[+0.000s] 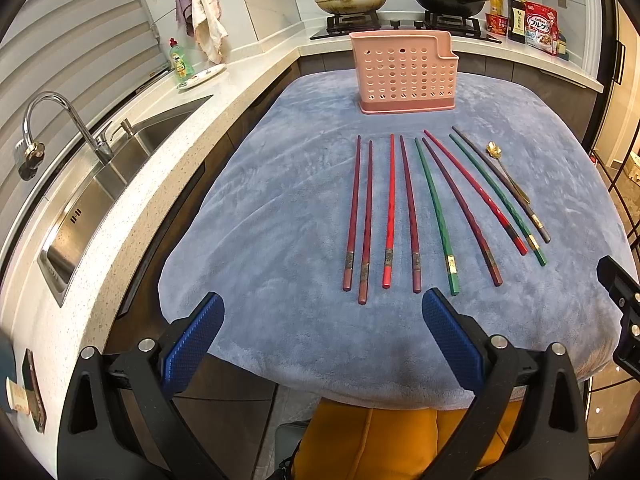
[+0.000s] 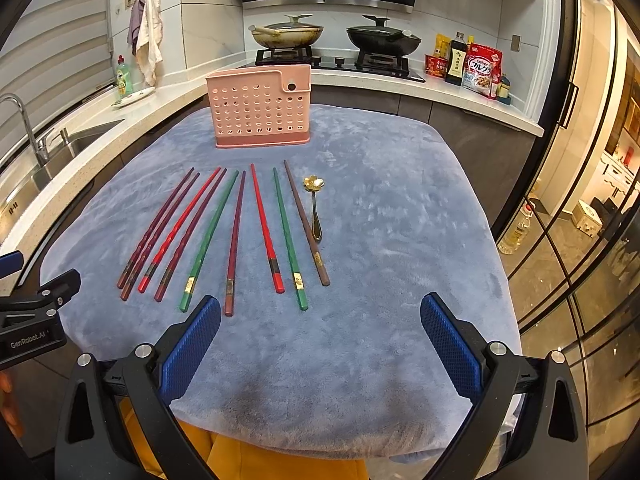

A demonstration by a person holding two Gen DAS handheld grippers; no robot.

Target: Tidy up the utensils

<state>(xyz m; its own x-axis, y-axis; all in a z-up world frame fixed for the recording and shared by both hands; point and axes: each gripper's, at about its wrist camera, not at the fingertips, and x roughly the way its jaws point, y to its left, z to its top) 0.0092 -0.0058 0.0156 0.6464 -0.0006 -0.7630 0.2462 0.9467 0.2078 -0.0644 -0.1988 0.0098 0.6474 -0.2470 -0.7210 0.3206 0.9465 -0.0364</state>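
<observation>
Several chopsticks (image 1: 410,216) (image 2: 236,236) in dark red, bright red, green and brown lie side by side on a blue-grey fleece cloth (image 1: 280,208) (image 2: 400,220). A small gold spoon (image 1: 505,172) (image 2: 315,210) lies at the right end of the row. A pink perforated utensil holder (image 1: 405,72) (image 2: 262,106) stands upright behind them. My left gripper (image 1: 322,320) is open and empty above the cloth's near edge, just short of the chopstick ends. My right gripper (image 2: 320,322) is open and empty, near the right chopstick ends.
A steel sink (image 1: 104,184) with a tap (image 1: 60,120) lies to the left in a speckled counter. Two lidded pans (image 2: 286,34) (image 2: 382,38) sit on the stove behind. Food packets (image 2: 480,68) stand at the back right. A glass door (image 2: 580,200) is to the right.
</observation>
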